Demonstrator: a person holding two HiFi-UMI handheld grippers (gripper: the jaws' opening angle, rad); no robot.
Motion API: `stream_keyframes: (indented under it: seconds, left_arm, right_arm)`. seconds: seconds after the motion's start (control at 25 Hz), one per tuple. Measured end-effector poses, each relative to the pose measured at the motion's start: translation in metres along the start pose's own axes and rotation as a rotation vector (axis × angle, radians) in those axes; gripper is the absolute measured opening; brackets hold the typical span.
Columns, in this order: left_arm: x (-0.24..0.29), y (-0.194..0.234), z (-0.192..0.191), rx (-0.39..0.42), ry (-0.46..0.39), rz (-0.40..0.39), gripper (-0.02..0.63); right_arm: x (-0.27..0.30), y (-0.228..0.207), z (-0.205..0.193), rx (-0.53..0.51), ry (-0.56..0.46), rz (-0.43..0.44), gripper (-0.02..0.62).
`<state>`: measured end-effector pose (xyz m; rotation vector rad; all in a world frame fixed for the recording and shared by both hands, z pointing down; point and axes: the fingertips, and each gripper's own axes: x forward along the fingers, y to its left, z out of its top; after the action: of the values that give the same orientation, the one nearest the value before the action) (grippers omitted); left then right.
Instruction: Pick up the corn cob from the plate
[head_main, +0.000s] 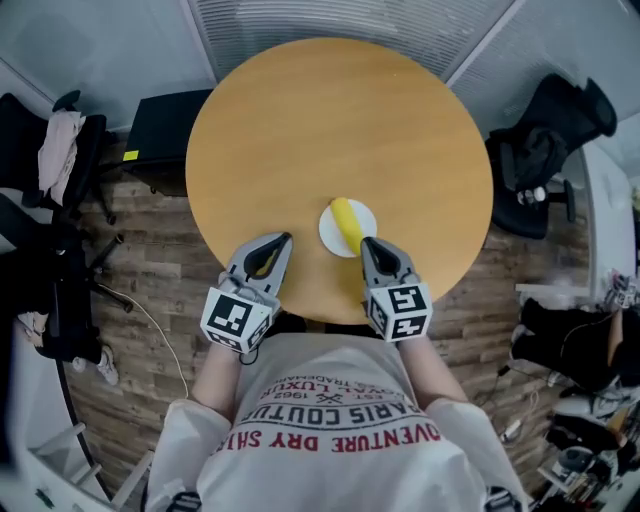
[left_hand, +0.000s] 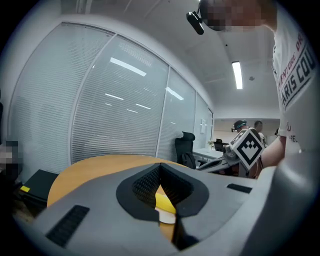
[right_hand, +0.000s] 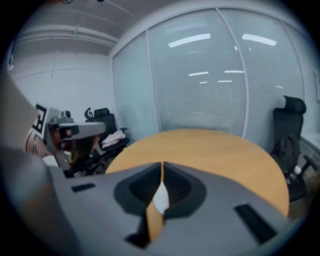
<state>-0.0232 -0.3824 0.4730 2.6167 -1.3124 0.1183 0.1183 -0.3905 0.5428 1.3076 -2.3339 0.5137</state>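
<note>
The desk (head_main: 340, 130) is seen steeply from above in the head view. Its top is shared, viewed low from the near edge along the left tool (left_hand: 160, 166) and right tool (right_hand: 162, 164).

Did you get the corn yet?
Not yet. Nothing is done: the corn cob lies on the plate. In hand: the right gripper, shut and empty, is close to it; the left gripper is shut too. Still to do: open, grip the cob, lift.
</note>
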Motion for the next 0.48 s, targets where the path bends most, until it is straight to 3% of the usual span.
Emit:
stream_keyframes:
  seconds: [0.24,0.32,0.48]
  left_arm:
    - [0.012,0.018,-0.027,-0.052,0.055,0.135,0.032]
    - [0.014,0.021,-0.039,-0.07,0.075,0.17,0.032]
    - [0.017,0.016,-0.056,-0.108,0.103,0.211,0.032]
  right_arm:
    - [0.05,-0.02,-0.047,-0.018,0.221,0.111,0.042]
    - [0.064,-0.023,-0.063,-0.021,0.309,0.137,0.174]
    - [0.088,-0.03,-0.087,-0.035,0.426,0.172,0.234]
